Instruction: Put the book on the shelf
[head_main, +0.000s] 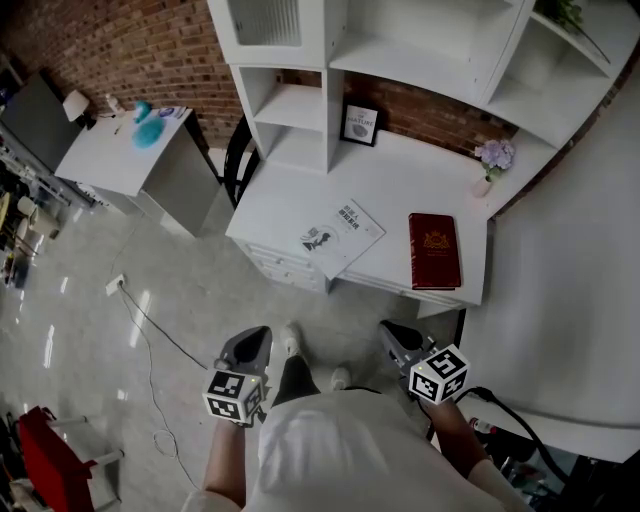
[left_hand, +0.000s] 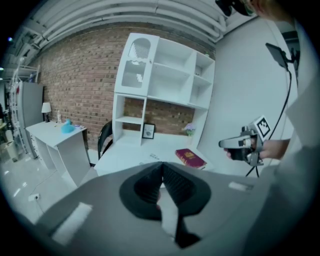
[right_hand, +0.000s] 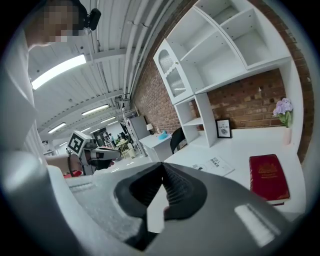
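I hold both claws low in front of me, one on each side of my legs, aimed ahead and slightly down at the white surface. They are well short of it. My left claw is pressed together with nothing between its ribbed pads, and my right claw is the same: pads meeting, empty. I judge that I am only on the way in, so carrying them closed makes sense.

The book, dark red with a gold emblem, lies flat and cover up at about 1 o'clock from me. It is near the front edge of the surface, towards the right-hand end. Since it lies on my right claw's side, I expect that claw to take it, and it must spread first. Because the book lies flat, I think I will have to come at an edge rather than from above.

A thin booklet lies askew at 12 o'clock, well apart from the book. Beyond it rises the shelf, whose open white compartments look free to take the book. A framed picture leans at the back of the surface beneath them.
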